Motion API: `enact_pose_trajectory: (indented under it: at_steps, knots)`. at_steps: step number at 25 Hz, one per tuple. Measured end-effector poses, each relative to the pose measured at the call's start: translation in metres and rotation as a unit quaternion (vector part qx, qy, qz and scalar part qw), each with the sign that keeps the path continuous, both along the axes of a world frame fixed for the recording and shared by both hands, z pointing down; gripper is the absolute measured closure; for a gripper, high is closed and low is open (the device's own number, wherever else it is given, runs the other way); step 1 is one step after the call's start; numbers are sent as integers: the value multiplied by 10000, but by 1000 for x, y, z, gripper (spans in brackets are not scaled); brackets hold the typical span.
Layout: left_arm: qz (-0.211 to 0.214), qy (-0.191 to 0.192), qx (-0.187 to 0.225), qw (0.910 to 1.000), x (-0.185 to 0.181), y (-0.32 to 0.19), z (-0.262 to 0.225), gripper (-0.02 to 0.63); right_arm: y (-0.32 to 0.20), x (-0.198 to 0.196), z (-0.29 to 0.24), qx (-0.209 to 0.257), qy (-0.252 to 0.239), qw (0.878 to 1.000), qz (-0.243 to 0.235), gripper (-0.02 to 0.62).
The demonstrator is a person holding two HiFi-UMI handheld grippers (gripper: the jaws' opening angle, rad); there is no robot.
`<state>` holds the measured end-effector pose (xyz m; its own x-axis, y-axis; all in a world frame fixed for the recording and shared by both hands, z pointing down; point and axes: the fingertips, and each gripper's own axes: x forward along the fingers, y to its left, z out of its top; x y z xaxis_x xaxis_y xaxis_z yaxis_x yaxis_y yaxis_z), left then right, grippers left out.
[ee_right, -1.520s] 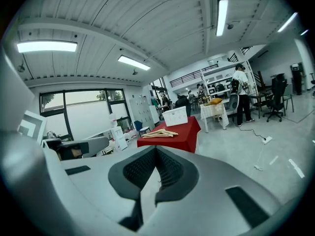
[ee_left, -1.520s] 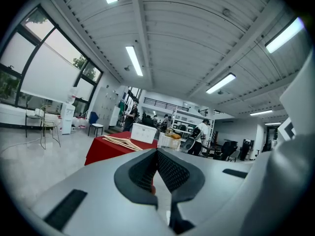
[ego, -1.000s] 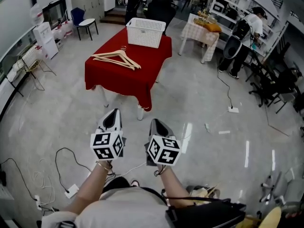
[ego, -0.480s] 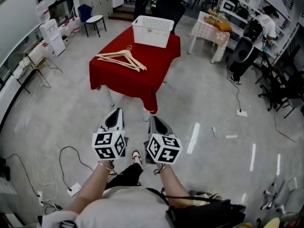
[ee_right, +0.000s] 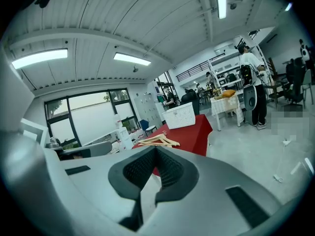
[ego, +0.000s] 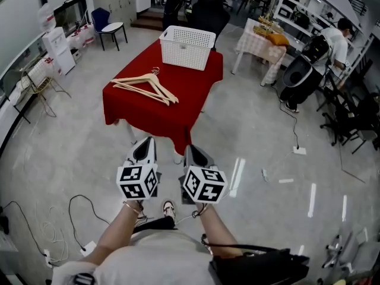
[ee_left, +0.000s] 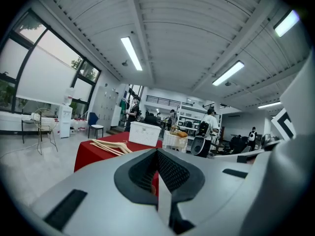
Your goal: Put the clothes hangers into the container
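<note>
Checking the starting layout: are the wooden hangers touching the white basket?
Apart. The head view shows a narrow strip of red cloth between the hangers and the basket.

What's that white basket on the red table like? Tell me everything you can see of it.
The white basket is a rectangular, open-topped container, plastic by the look, with walls pierced by rows of small holes under a solid rim. It stands upright on the red tablecloth at the table's far end. Nothing shows above its rim. The wooden hangers lie apart from it, nearer the person.
</note>
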<state>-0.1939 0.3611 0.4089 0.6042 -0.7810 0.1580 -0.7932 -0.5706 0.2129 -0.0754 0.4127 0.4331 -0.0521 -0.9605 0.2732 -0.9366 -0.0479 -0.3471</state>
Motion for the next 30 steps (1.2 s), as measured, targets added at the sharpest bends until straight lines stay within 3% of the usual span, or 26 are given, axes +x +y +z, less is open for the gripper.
enact_pose_trajectory:
  at_steps: [11,21,30]
  knots:
    - [-138,93,-76,9998,25,-112,1,604,-103,41,-4,-58,127,9998,121,578]
    - [240,99,-294,9992,55,-173,18,604,-167,61,10,-270,100,9996,72,578]
    - [263,166,-301,9991,61,-212,18,604,-195,78,17,-374,107,9989,245,578]
